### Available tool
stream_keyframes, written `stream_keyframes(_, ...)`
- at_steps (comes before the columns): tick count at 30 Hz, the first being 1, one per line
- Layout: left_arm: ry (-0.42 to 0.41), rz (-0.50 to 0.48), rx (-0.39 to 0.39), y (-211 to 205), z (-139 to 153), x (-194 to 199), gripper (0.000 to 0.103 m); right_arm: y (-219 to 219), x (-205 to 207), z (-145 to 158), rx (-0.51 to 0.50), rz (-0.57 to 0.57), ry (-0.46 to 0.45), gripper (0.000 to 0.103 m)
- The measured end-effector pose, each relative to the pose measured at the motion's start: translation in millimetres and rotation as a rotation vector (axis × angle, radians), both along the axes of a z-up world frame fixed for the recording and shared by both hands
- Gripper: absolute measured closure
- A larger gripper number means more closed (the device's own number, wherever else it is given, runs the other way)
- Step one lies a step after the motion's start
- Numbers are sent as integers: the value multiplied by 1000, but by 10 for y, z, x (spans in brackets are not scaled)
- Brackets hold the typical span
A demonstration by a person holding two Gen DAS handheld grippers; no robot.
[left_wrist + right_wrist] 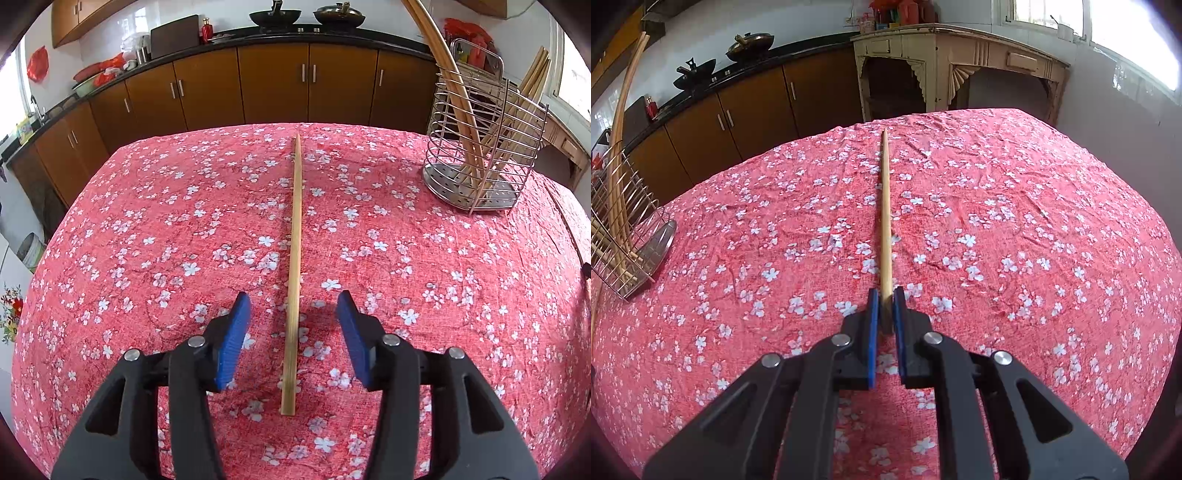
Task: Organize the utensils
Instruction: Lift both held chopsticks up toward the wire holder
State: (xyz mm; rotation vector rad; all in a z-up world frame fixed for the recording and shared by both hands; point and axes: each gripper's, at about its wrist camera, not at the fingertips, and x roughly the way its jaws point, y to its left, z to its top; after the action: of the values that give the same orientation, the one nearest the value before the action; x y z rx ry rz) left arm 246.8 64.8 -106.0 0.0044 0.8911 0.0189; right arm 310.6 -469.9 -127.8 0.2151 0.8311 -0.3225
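Observation:
In the left wrist view a long wooden chopstick (pixel 294 273) lies flat on the red floral tablecloth (pixel 166 221), pointing away. My left gripper (pixel 293 306) is open, its blue pads (pixel 236 339) on either side of the chopstick's near part, apart from it. In the right wrist view my right gripper (pixel 885 299) is shut on the thick end of another wooden chopstick (pixel 885 214), which points forward over the cloth. A wire utensil holder (pixel 484 147) with several chopsticks stands at the table's far right; it also shows in the right wrist view (pixel 624 236) at the left edge.
Brown kitchen cabinets (pixel 273 85) with a black counter and woks (pixel 275 16) run behind the table. A cream wooden cabinet (pixel 956 62) stands beyond the table's far edge in the right wrist view. The tablecloth (pixel 1034 258) is wrinkled.

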Motion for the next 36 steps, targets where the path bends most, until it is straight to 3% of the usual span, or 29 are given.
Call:
stream_keyframes(12,2,-48,11,-69,6,-268,56,3,-93,-2,-13,24,5,93)
stream_keyframes(15,-1,-55,15,-110,7,-313,66,-7,-94,-2,-8,25,3,93)
stream_keyframes(19,-3,-72,22,-140,14,-353,94,-12,-119,1,6,31,-4,95)
stream_keyframes(24,-10,-97,34,-126,62,-464,96,-45,-235,35,26,38,-25,95)
stream_keyframes(31,-203,-123,54,-98,556,-764,96,20,-626,520,-77,50,-196,95)
stream_keyframes(36,-341,-122,9,-53,961,-916,96,69,-848,954,-133,61,-327,95)
